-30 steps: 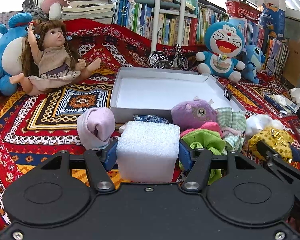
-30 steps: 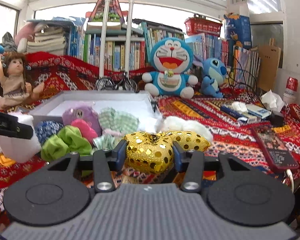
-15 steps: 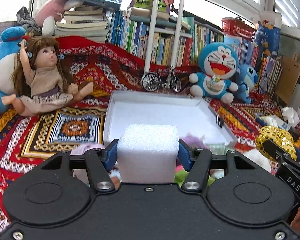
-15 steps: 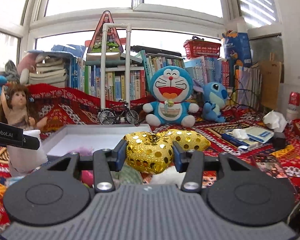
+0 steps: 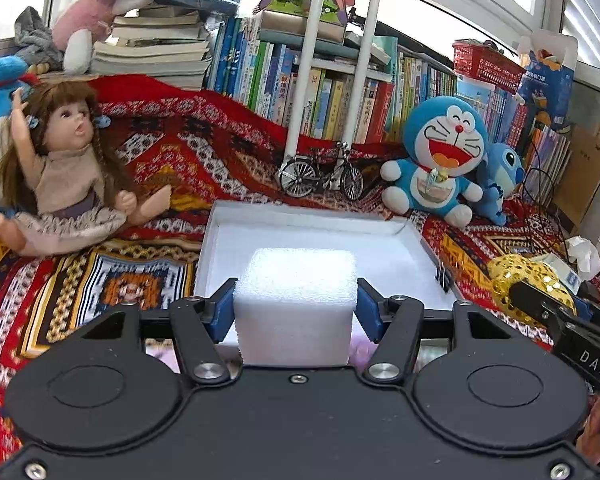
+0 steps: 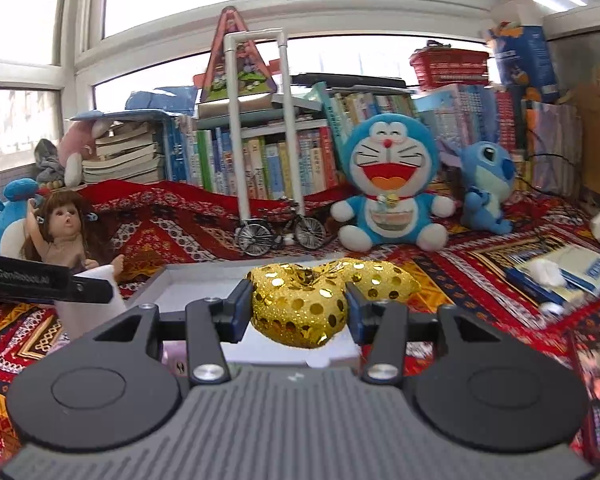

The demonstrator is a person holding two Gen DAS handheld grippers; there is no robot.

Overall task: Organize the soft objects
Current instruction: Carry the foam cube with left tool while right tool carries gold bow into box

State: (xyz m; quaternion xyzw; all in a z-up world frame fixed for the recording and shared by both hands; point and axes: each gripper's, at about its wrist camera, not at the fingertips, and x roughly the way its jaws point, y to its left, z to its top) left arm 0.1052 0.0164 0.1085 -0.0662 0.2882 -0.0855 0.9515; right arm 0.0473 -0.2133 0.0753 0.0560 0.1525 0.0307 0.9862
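White foam block, gold sequinned heart, white tray, red patterned cloth, blue-white plush

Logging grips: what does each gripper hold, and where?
Left gripper: white foam block, by its two sides. Right gripper: gold sequin heart, by its sides.

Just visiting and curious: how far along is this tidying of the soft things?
Nothing looks put away yet: the part of the white tray in view is bare. In hand: the left gripper clamps a white foam block, the right gripper a gold sequin heart, both held at the tray's near edge. Left: setting both down inside. Whether more soft things wait below the grippers cannot be seen.
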